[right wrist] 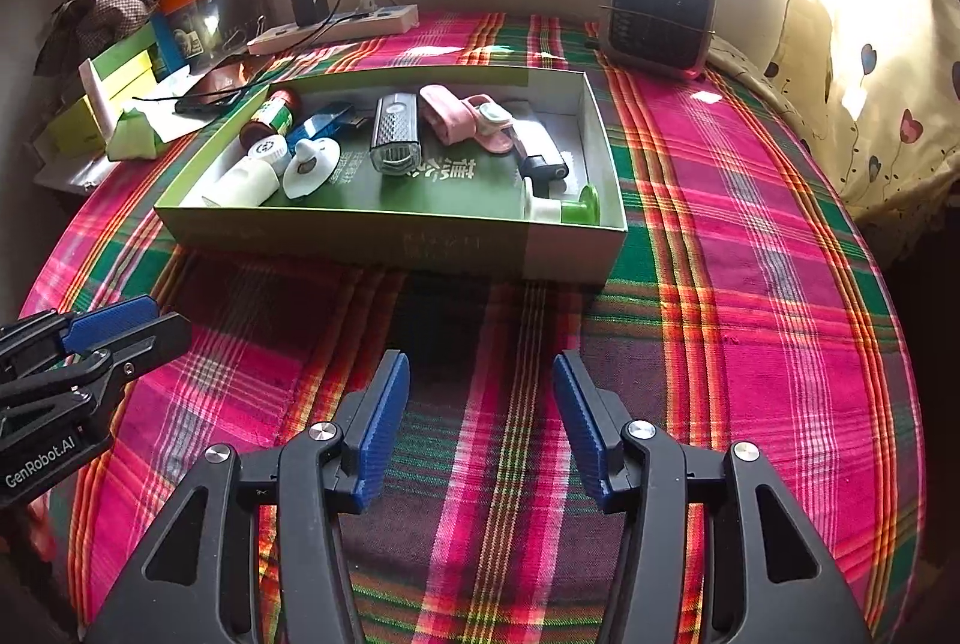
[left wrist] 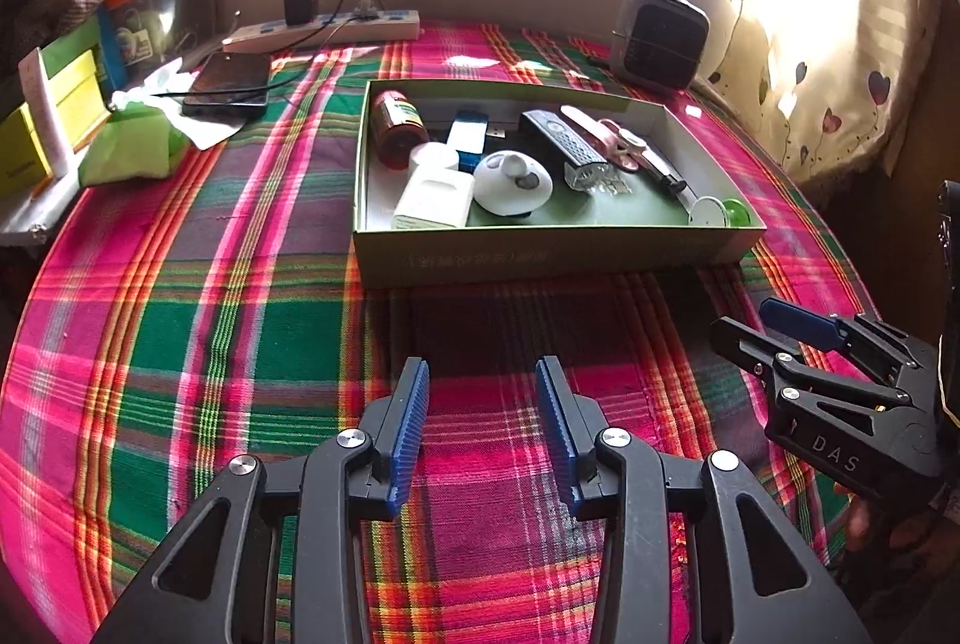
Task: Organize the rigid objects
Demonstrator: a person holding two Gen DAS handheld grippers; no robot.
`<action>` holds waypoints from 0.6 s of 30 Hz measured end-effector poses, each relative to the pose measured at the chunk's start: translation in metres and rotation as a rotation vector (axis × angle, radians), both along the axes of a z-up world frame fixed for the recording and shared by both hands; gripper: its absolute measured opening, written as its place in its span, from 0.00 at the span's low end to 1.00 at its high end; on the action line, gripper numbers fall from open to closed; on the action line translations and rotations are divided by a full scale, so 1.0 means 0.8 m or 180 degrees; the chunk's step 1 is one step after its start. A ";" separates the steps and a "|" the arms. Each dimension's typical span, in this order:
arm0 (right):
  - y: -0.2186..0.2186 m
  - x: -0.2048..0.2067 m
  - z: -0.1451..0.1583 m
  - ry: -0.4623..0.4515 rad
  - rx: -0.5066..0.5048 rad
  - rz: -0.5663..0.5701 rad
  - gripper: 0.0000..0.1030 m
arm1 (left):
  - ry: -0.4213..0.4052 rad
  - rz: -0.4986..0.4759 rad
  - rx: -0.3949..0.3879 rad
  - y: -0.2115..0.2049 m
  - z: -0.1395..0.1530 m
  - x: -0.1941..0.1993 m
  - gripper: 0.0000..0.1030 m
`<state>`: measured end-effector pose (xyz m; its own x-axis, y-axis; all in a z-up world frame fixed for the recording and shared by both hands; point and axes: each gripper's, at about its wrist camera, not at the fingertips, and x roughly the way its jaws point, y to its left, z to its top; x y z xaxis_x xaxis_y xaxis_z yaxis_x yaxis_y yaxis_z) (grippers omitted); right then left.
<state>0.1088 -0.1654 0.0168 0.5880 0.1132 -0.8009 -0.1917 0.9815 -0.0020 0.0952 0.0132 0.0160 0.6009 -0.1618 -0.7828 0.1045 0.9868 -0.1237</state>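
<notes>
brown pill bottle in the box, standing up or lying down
Lying down: the brown pill bottle rests on its side in the green box, cap toward the far wall.

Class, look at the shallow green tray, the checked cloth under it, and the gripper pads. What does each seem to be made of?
Tray: probably matt printed cardboard, with thin folded walls and white inside.
Cloth: woven fabric, with visible threads and soft creases.
Right gripper pads: likely ribbed blue rubber or plastic, dull finish.

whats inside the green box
Inside the green box: a brown bottle, white bottle, white disc, grey remote, pink strap. Anything beneath them is hidden.
</notes>
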 end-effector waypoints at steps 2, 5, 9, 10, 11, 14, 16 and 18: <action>0.001 -0.001 -0.003 0.0029 -0.0003 0.0004 0.50 | 0.0020 0.0014 0.0038 -0.005 -0.005 -0.002 0.35; 0.002 -0.003 -0.007 0.0032 -0.0019 0.0005 0.51 | 0.0002 0.0038 0.0099 -0.011 -0.009 -0.004 0.38; -0.001 -0.003 -0.008 0.0024 -0.0005 -0.0032 0.54 | -0.0023 0.0079 0.0115 -0.013 -0.009 -0.005 0.40; -0.001 -0.003 -0.007 0.0022 -0.0009 -0.0045 0.55 | -0.0031 0.0098 0.0127 -0.014 -0.009 -0.005 0.40; -0.002 -0.003 -0.008 0.0020 -0.0011 -0.0054 0.57 | -0.0036 0.0111 0.0149 -0.016 -0.010 -0.004 0.41; -0.005 -0.001 -0.008 0.0008 -0.0015 -0.0079 0.61 | -0.0058 0.0124 0.0245 -0.025 -0.011 -0.003 0.44; -0.006 0.000 -0.009 0.0009 -0.0019 -0.0100 0.64 | -0.0078 0.0148 0.0293 -0.029 -0.012 -0.002 0.44; -0.007 0.001 -0.009 0.0009 -0.0016 -0.0113 0.65 | -0.0100 0.0175 0.0320 -0.031 -0.013 -0.001 0.46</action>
